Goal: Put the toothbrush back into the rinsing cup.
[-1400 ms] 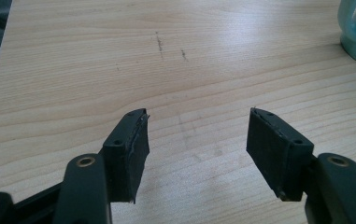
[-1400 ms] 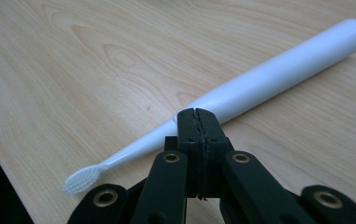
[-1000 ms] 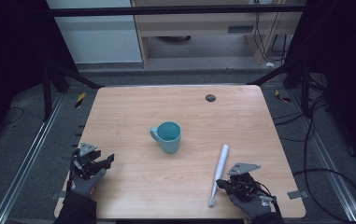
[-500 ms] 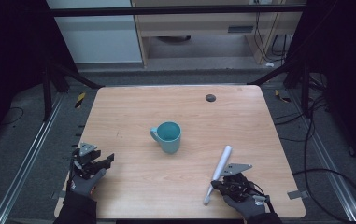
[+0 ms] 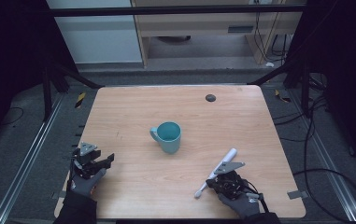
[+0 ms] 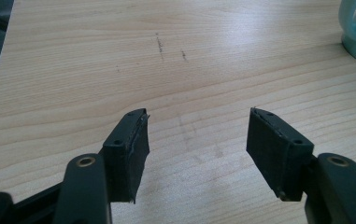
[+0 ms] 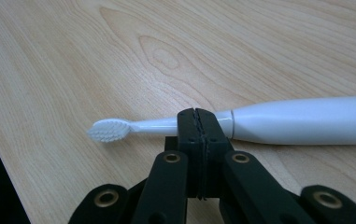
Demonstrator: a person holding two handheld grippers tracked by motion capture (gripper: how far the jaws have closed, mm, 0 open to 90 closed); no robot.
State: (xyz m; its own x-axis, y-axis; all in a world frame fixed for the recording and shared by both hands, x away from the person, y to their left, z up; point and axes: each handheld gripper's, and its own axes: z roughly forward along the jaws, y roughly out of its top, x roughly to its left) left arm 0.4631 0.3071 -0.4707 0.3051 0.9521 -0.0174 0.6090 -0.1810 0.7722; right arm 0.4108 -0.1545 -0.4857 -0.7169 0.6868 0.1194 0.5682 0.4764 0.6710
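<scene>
Right gripper (image 7: 196,114) clamped on white electric toothbrush (image 7: 241,125) at the neck, seemingly just clear of the table (image 5: 133,112). Teal mug (image 5: 168,136) ahead and left, empty. Left gripper (image 6: 196,135) wide, idle. Transfer to mug remaining.

White electric toothbrush (image 7: 278,126), bristle head (image 7: 108,129) upward, lifted off table, at 4 o'clock from teal mug (image 5: 167,136), tilted toward 1 o'clock.

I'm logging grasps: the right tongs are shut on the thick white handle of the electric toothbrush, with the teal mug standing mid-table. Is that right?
Not quite. The right gripper view shows the right tongs shut on the slim neck of the white electric toothbrush, just behind its bristle head, not the thick handle. The teal mug does stand mid-table.
</scene>
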